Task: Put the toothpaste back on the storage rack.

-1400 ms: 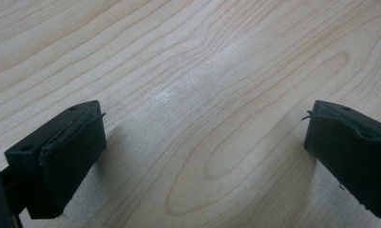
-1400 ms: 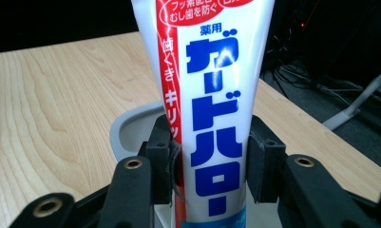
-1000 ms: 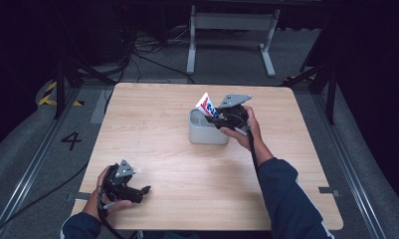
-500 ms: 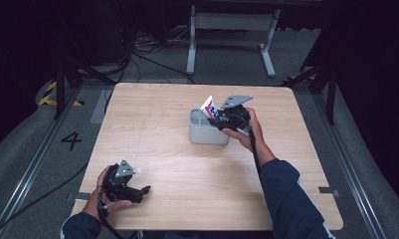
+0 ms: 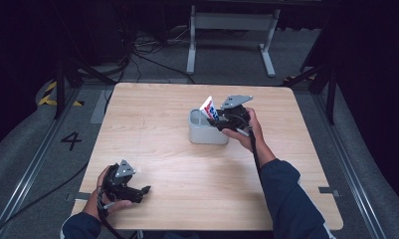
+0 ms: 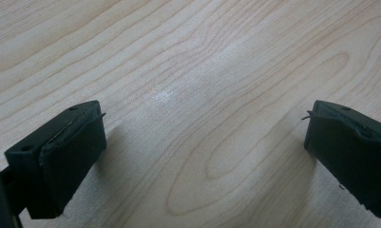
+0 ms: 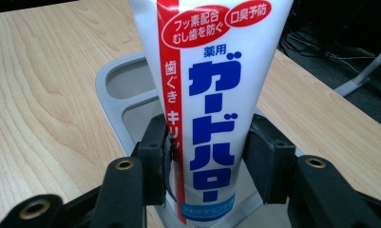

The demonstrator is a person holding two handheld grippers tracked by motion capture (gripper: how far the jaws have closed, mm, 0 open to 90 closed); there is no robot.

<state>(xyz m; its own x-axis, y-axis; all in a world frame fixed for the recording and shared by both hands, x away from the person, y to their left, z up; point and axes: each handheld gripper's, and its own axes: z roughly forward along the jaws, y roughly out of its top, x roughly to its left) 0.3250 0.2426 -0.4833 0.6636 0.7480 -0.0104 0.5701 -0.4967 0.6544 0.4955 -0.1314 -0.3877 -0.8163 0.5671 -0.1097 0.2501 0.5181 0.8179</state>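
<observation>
A white toothpaste tube (image 7: 212,95) with blue and red print is shown standing in a grey holder (image 5: 207,133) set right of centre on the wooden bench (image 5: 167,124). In the high view the tube (image 5: 208,107) is seen rising out of the right-hand part of the holder, its top tilted up and toward the far left. Its long axis is therefore close to upright, leaning away from the right gripper (image 5: 222,119).

In the right gripper view the tube is seen passing straight up between the two jaws, which flank its lower body from either side. The jaws have just been opening. The left pad (image 7: 157,152) lies at the tube's edge; a thin gap appears at the right pad (image 7: 261,156). Whether light contact remains cannot be told with certainty, but the grip is judged to be released or nearly so, with the tube left resting in its compartment. An adjoining compartment is visible behind the tube.

The left gripper (image 5: 125,185) is held low at the near left corner of the bench, well apart from the holder. In the left gripper view (image 6: 197,156) its jaws are spread wide over bare wood, grasping nothing.

The right hand is by far the nearer to the tube. Any withdrawal is judged to depend on the jaws clearing the tube sideways before the gripper is drawn back, so that the tube is not tipped from the holder.
</observation>
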